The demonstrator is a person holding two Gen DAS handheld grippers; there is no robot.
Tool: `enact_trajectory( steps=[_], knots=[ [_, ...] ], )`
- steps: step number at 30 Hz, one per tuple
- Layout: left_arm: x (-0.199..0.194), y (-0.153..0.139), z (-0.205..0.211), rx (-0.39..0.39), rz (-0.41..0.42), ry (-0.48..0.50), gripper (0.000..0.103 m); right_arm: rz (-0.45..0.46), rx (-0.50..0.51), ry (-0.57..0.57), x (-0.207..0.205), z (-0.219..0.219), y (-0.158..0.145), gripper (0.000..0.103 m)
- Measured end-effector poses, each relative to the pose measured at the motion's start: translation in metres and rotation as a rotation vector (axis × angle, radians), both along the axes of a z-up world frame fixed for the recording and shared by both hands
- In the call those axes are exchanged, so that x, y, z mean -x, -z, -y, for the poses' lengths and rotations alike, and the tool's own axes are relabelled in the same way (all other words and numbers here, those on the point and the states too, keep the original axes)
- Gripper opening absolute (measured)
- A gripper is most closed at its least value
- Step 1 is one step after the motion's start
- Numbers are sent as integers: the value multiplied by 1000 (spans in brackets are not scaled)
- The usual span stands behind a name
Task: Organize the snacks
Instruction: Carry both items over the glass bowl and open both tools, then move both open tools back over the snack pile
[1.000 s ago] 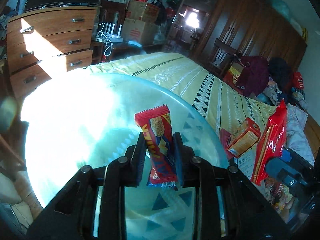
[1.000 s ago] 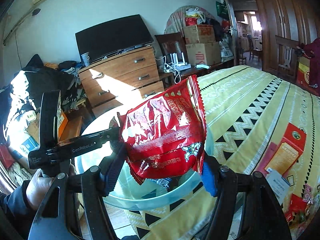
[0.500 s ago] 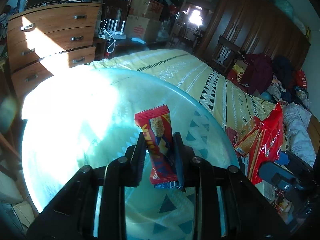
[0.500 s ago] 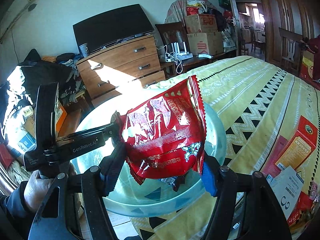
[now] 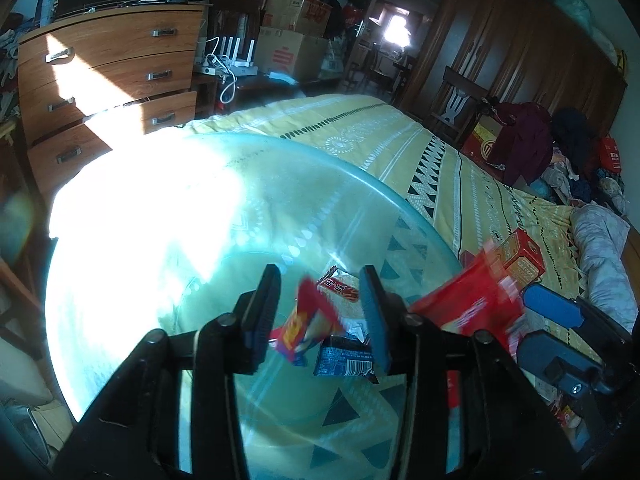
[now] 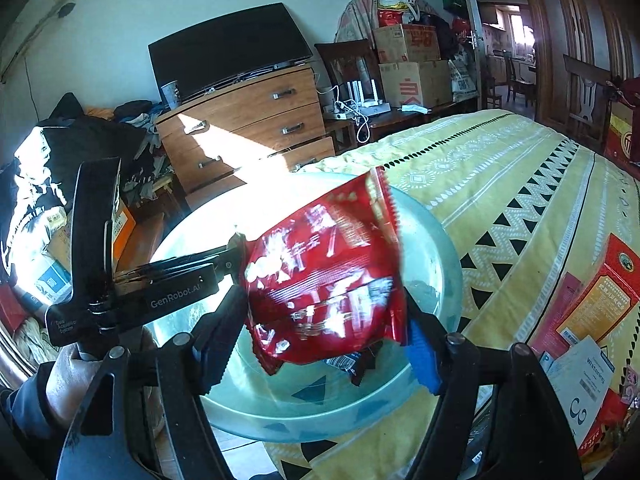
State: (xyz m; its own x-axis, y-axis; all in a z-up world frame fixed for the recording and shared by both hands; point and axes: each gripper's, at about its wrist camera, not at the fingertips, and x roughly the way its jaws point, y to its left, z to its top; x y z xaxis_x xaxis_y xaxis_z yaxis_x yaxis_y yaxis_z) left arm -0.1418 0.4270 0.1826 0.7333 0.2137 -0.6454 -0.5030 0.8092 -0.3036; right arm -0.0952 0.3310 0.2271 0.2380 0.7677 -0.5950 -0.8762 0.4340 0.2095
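My left gripper (image 5: 320, 316) is open over a clear glass bowl (image 5: 224, 216). A red snack bar (image 5: 304, 328), blurred, is loose between its fingers and dropping into the bowl. A dark blue packet (image 5: 344, 360) and a pale snack with a red label (image 5: 340, 286) lie in the bowl. My right gripper (image 6: 324, 340) is open too. A big red snack bag (image 6: 324, 276) sits blurred between its spread fingers, over the bowl (image 6: 436, 240); it shows at the right in the left wrist view (image 5: 468, 304). The left gripper's body (image 6: 160, 284) appears to the left of the bag.
The bowl rests on a bed with a yellow patterned cover (image 5: 400, 140). An orange box (image 5: 520, 256) and more packets (image 6: 580, 368) lie on the cover to the right. A wooden dresser (image 6: 248, 124) with a TV, stacked cartons (image 6: 412, 64) and dark wardrobes stand behind.
My left gripper opened and let go of the red bar, which is falling into the bowl. My right gripper's fingers spread and the red bag has tilted and slipped lower.
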Motion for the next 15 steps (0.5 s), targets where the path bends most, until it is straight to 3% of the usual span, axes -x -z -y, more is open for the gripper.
enact_trajectory(
  steps=[1,3,9,15],
  knots=[
    [1,-1,0,-6,5,-6,60,1,-2,0,0,0,-1,81],
    [1,-2,0,-12,2,-12,65,2,-4,0,2,0,-1,83],
    [0,-2,2,-32,-18,-22,74,-7,-9,11,4,8,0,86],
    [2,-14,26,-122,-13,-12,75,39,-10,65,13,49,-2,88]
  ],
)
